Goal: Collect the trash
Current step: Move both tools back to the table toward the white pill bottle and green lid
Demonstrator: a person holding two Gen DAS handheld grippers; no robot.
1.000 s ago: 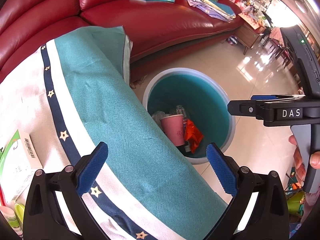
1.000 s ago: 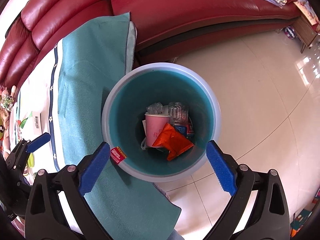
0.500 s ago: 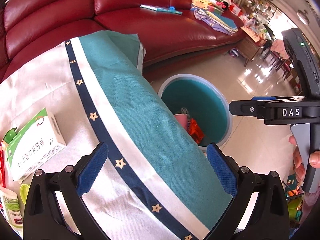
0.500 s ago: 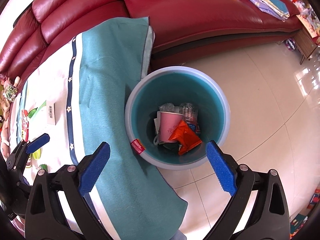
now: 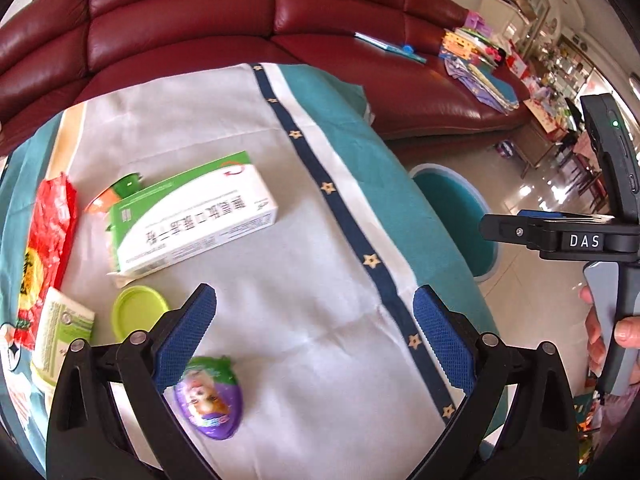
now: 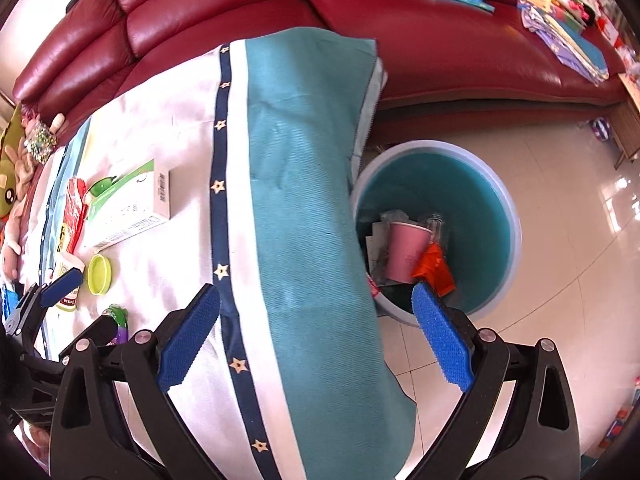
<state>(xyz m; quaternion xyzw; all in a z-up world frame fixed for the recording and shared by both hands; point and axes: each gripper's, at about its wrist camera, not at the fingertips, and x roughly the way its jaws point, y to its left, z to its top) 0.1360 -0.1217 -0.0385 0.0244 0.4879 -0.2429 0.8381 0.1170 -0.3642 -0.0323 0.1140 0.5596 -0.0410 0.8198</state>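
My left gripper point(image 5: 314, 332) gapes wide, empty; I should probably drop squarely over the purple egg wrapper point(image 5: 210, 398), lower left, before squeezing.

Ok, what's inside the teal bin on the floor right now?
In the bin: a pink paper cup, an orange wrapper, a clear plastic piece and pale crumpled scraps. The tablecloth covers the near-left side; anything underneath the pile is hidden.

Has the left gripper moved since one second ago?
Yes. The left gripper swung from the trash bin toward the table's litter.
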